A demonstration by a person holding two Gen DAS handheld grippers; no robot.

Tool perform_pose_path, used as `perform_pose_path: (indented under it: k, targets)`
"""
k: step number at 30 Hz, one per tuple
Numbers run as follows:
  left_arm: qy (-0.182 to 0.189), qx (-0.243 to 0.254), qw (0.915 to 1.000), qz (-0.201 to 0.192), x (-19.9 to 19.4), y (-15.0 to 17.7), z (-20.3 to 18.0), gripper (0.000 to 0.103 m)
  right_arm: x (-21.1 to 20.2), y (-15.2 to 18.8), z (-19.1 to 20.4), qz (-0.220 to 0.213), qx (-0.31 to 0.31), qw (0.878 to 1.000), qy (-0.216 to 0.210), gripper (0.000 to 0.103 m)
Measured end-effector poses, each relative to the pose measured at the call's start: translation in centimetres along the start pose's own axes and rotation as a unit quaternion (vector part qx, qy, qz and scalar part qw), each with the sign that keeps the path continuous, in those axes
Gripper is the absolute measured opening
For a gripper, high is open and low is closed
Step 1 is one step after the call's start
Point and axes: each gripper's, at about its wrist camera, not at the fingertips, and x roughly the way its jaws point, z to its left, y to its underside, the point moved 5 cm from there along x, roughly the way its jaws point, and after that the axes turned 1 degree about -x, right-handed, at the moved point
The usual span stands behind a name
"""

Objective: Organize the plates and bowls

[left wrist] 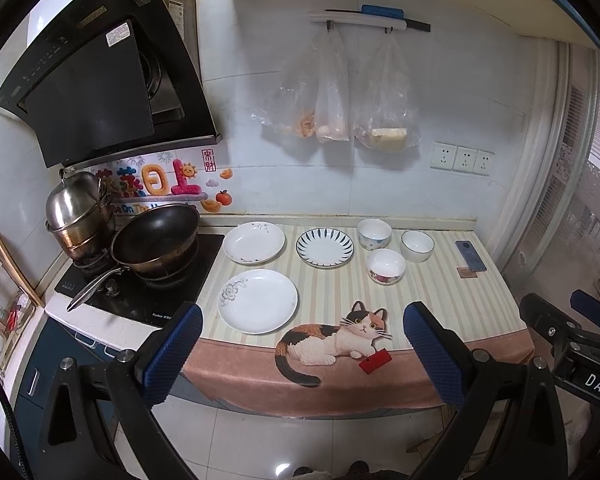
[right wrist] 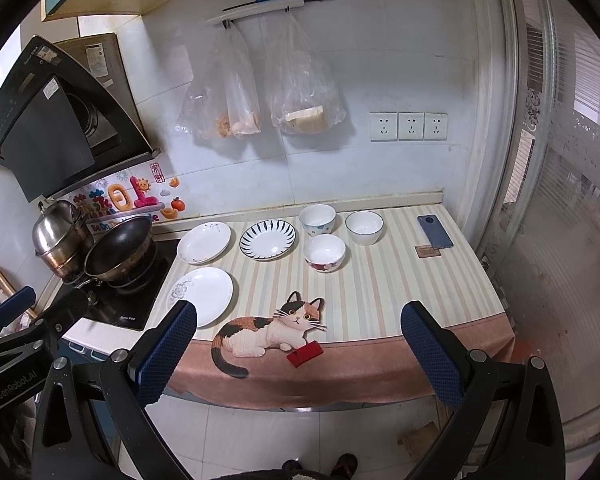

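Three plates and three bowls sit apart on a striped cloth (left wrist: 440, 300) in the middle of both views. In the left wrist view, a plain plate (left wrist: 257, 301) with a grey flower lies lowest, near the cloth's front edge; above it is a second white plate (left wrist: 253, 242), and to its right a blue-rayed plate (left wrist: 324, 247). Further right, three bowls cluster: a spotted bowl (left wrist: 374, 233) at the back, a blue-rimmed bowl (left wrist: 417, 245) beside it, and a flowered bowl (left wrist: 386, 265) in front of them. A phone (left wrist: 470, 255) lies at the cloth's far right. A calico cat print (left wrist: 332, 340) decorates the front edge. At left, a wok (left wrist: 156, 240) and a steel pot (left wrist: 78, 210) stand on a black hob (left wrist: 140, 280). The left gripper (left wrist: 302, 354) fills the bottom of its frame, jaws spread wide and empty. The right gripper (right wrist: 298, 350) does the same in its own view, also wide apart, holding nothing.
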Motion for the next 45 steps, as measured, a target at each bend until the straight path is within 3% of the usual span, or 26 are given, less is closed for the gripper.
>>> perform_pose_path:
  k: [21, 28, 30, 35, 41, 45]
  targets:
    - [0.000, -0.001, 1.0000, 0.005, 0.9, -1.3, 0.7, 0.103, 0.5, -0.5, 0.7, 0.001, 0.002, 1.000, 0.000, 0.103]
    - [-0.002, -0.009, 1.0000, -0.001, 3.2, -1.5, 2.6, 0.103, 3.2, -0.6, 1.7, 0.008, 0.026, 1.000, -0.008, 0.103]
    - [-0.008, -0.018, 0.9998, -0.007, 4.9, -1.5, 3.7, 0.103, 5.2, -0.4, 2.1, 0.007, 0.036, 0.999, -0.024, 0.103]
    - [-0.053, -0.030, 0.9979, 0.021, 12.9, -1.0, 7.6, 0.103, 15.0, 1.4, 3.9, 0.085, 0.049, 0.992, -0.080, 0.103]
    - [-0.094, -0.064, 0.9862, 0.120, 25.0, 1.7, 12.7, 0.103, 29.7, 4.3, 6.6, 0.187, 0.043, 0.974, -0.121, 0.103]
    - [-0.101, -0.104, 0.9729, 0.180, 32.6, 4.1, 15.9, 0.088, 40.0, 6.2, 9.4, 0.257, 0.040, 0.950, -0.175, 0.103]
